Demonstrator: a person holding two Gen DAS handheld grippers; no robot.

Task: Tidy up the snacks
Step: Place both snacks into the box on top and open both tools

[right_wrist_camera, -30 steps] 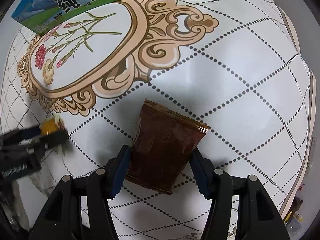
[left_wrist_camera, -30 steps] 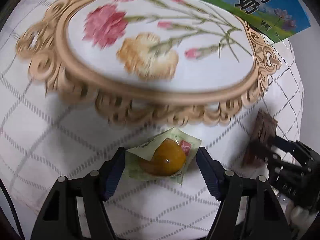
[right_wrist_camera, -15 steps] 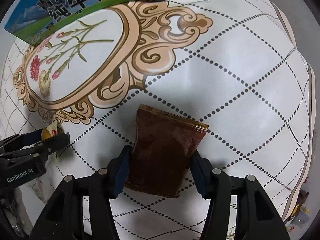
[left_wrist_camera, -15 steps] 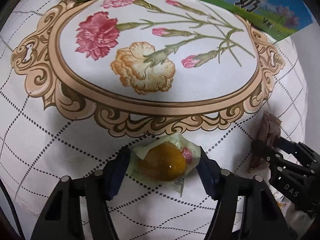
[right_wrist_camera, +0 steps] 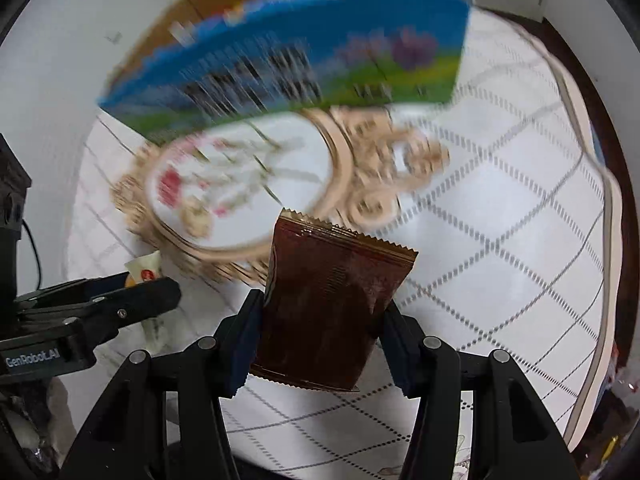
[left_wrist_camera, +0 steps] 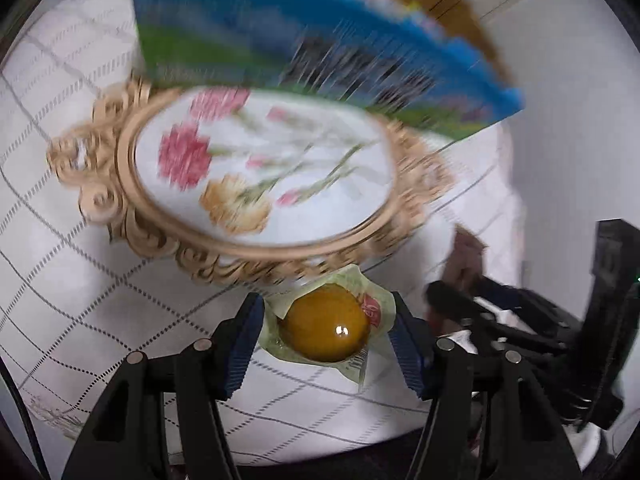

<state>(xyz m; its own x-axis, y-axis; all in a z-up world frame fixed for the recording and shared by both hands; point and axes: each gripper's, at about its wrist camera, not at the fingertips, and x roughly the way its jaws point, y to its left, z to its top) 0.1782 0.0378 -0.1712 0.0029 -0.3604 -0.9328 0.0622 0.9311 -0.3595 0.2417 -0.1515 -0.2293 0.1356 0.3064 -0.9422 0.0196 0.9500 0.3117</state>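
My left gripper (left_wrist_camera: 326, 338) is shut on a wrapped yellow-brown snack (left_wrist_camera: 326, 328) in a clear pale-green wrapper and holds it above the tablecloth. My right gripper (right_wrist_camera: 320, 330) is shut on a dark brown snack packet (right_wrist_camera: 330, 304) and holds it upright above the table. The left gripper with its snack also shows in the right wrist view (right_wrist_camera: 132, 284), at the lower left. The right gripper with the brown packet (left_wrist_camera: 466, 258) shows at the right of the left wrist view. A blue and green milk carton box (right_wrist_camera: 304, 60) stands at the far side of the table.
A white tablecloth (right_wrist_camera: 500, 260) with a dotted diamond grid and a framed flower print (left_wrist_camera: 260, 172) covers the table. The box (left_wrist_camera: 320, 52) stands behind the flower print. A white wall lies behind. The table's right edge (right_wrist_camera: 600, 272) curves down the right.
Both grippers have risen off the table with their snacks and tilted up, so the box and wall now show. Both views are blurred by motion.
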